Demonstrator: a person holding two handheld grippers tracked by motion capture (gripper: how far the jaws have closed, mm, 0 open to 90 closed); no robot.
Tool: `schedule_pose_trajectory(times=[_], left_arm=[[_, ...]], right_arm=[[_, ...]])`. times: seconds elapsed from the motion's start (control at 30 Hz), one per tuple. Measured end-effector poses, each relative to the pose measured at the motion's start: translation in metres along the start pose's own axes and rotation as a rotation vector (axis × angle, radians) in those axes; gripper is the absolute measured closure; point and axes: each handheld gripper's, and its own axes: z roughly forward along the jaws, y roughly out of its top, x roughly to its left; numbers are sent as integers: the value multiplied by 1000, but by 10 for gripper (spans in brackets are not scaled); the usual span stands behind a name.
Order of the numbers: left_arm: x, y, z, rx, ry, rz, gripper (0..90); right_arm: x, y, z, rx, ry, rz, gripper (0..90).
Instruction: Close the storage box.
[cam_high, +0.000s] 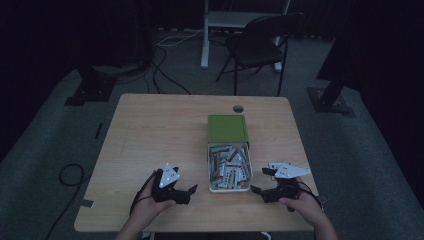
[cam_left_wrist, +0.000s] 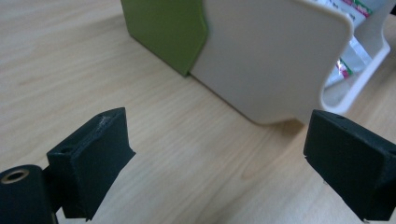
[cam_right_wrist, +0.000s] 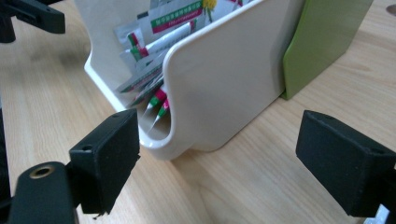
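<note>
Resting on the light wooden table (cam_high: 150, 130), the left gripper (cam_high: 186, 192) and the right gripper (cam_high: 259, 182) both have jaws wide apart and hold nothing. Between them stands the white plastic box (cam_high: 228, 188) with a green sliding lid (cam_high: 227, 128), full of small sachets (cam_high: 229, 165); neither gripper touches it.

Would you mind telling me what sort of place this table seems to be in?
Probably a lab or recording room, not a home: a bare wooden table on grey carpet, loose cables on the floor, a folding chair and dark stand bases around it.
</note>
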Motion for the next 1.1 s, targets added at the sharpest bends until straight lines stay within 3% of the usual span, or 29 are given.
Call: schedule_pose_trajectory(times=[0.13,0.27,0.47,0.53,1.1], left_arm=[[-2,6,4,-47,-42,-19,78],[-6,11,8,-77,-73,-8,78],[-13,17,14,-75,-101,24,78],[-14,18,16,-72,-101,38,78],[-10,25,29,-80,-76,33,78]], right_arm=[[-2,2,0,-33,24,17,132],[-3,4,1,-42,28,33,132],[-4,6,3,-44,23,29,132],[-5,7,3,-44,20,23,132],[-11,8,10,-21,-7,22,126]])
